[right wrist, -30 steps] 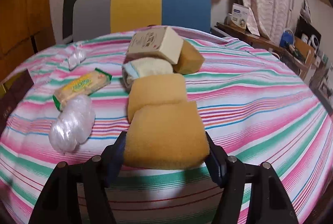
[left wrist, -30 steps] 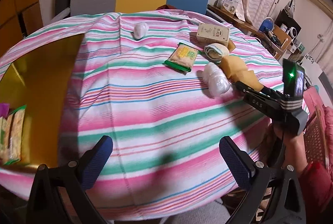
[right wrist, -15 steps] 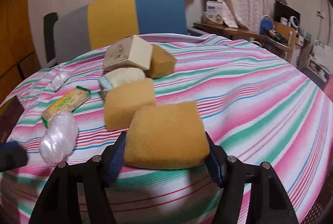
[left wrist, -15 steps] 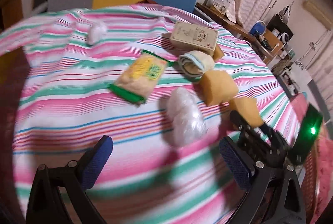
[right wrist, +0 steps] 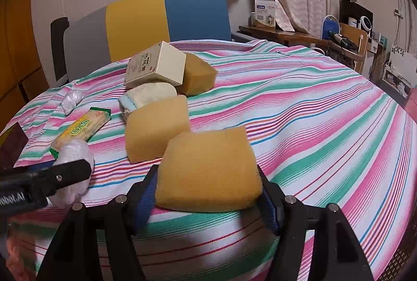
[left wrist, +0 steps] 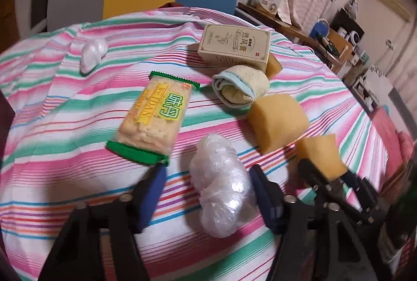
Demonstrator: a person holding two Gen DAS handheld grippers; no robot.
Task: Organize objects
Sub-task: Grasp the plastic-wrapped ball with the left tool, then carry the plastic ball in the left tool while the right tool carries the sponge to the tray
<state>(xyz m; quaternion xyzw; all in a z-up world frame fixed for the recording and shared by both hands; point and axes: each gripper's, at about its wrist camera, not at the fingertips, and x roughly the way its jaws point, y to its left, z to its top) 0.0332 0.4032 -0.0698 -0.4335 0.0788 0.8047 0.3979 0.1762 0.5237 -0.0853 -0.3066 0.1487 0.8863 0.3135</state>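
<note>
My left gripper [left wrist: 208, 189] is open around a crumpled clear plastic bundle [left wrist: 222, 184] lying on the striped tablecloth [left wrist: 65, 140]; the bundle sits nearer the right finger. My right gripper [right wrist: 208, 192] is shut on a yellow sponge [right wrist: 208, 166], which also shows in the left wrist view [left wrist: 322, 155]. A second sponge [left wrist: 277, 119], a rolled cloth [left wrist: 239, 86], a cracker packet [left wrist: 153, 119], a beige box [left wrist: 234, 47] and a small plastic wad [left wrist: 92, 52] lie beyond. A third sponge [right wrist: 196, 76] sits behind the box.
A chair with grey, yellow and blue back [right wrist: 156, 22] stands behind the table. A cluttered desk [right wrist: 325, 38] runs along the right wall. A dark box corner [right wrist: 11, 145] shows at the left edge.
My left gripper has moved forward and right until its fingers flank the plastic bundle, and the jaws have narrowed. My right gripper has drawn back a little with the sponge.
</note>
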